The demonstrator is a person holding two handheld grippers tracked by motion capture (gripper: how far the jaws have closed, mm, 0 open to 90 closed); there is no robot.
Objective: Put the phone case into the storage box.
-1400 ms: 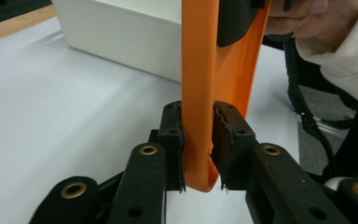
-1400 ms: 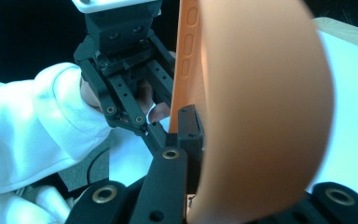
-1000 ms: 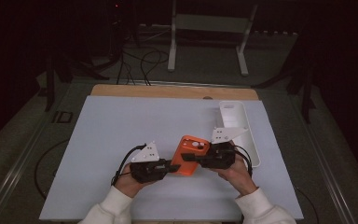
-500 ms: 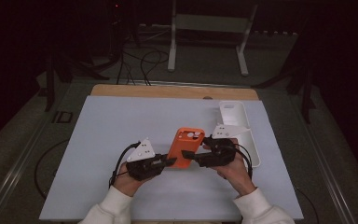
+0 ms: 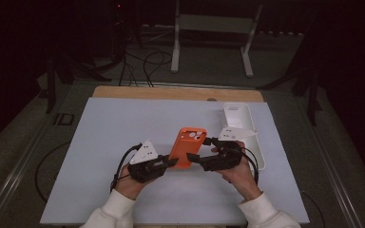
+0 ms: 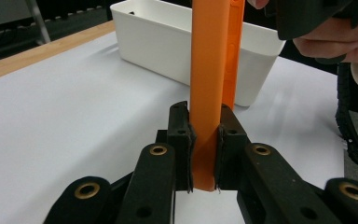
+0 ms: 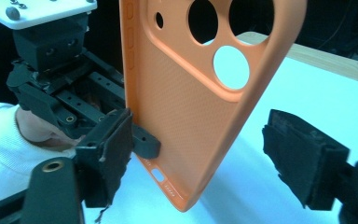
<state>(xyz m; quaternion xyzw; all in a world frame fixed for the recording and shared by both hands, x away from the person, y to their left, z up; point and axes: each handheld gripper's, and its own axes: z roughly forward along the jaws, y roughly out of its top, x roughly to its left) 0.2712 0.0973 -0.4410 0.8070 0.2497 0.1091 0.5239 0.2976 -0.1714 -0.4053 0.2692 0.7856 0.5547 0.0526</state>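
Note:
An orange phone case point(image 5: 187, 147) with round camera holes hangs just above the table between my two grippers. My left gripper point(image 5: 173, 163) is shut on its lower edge; in the left gripper view both pads point(image 6: 182, 140) press the case point(image 6: 209, 70), which stands on edge. My right gripper point(image 5: 193, 159) has just been opening. In the right gripper view its jaws point(image 7: 205, 149) stand wide on either side of the case point(image 7: 186, 93). The right pad point(image 7: 298, 154) is well clear of it. The left gripper point(image 7: 142, 142) shows behind the case there.
A white oblong bin point(image 5: 240, 116) stands at the right of the white mat point(image 5: 123, 123), just beyond my right hand, and appears behind the case in the left gripper view point(image 6: 168, 37). A wooden strip point(image 5: 171, 92) edges the table's far side. Cables trail from both grippers.
The right gripper's jaws have opened off the phone case, which now stays in the left gripper alone. The case has swung from lying crosswise to pointing away from the person.

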